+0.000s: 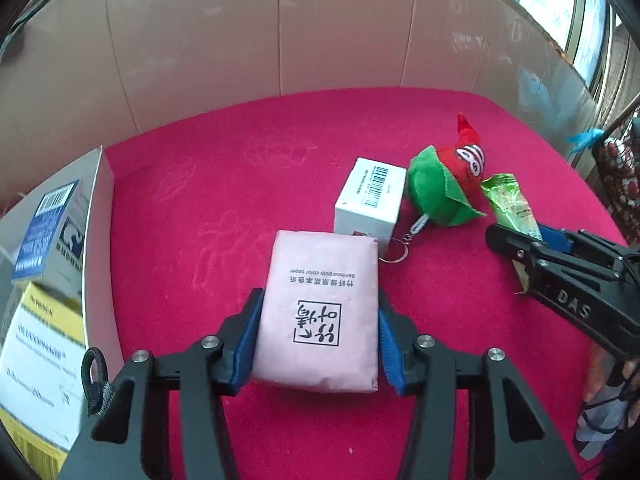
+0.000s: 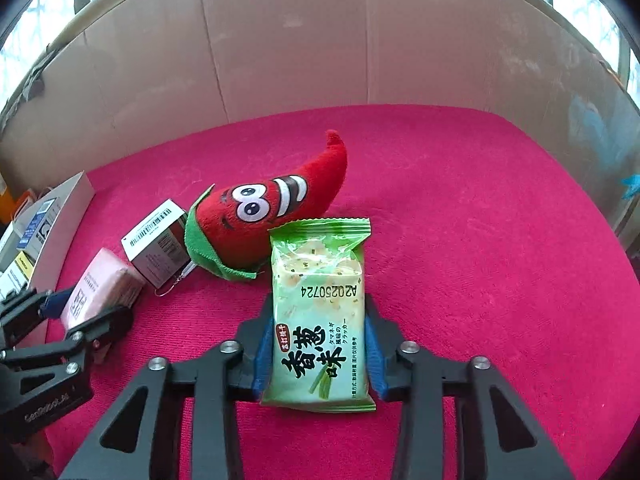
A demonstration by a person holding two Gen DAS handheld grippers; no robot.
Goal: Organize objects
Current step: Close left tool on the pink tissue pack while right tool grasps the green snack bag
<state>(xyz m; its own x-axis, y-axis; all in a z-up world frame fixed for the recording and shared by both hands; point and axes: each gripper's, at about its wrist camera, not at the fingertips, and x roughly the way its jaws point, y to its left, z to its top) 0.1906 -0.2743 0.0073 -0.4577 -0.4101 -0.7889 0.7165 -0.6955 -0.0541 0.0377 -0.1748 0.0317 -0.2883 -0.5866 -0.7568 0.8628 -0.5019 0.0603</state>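
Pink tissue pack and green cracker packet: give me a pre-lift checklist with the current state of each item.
1. Left gripper fingers on both sides of the pink tissue pack: ok.
2. Right gripper fingers flank the green cracker packet: ok.
3. Firm grip on either: cannot tell.
4. Tissue pack apart from the white box: cannot tell.
5. Cracker packet's top apart from the chili plush: not ok, they overlap.
6. Cardboard bin at left reachable: ok.

Crimson fuzzy cloth (image 1: 248, 184) covering work surface. Tan cardboard panels (image 2: 288, 40) standing along far edge, creases running vertically. Windows (image 1: 560, 4) showing above and beside panels, daylight streaming through, glare washing panes.
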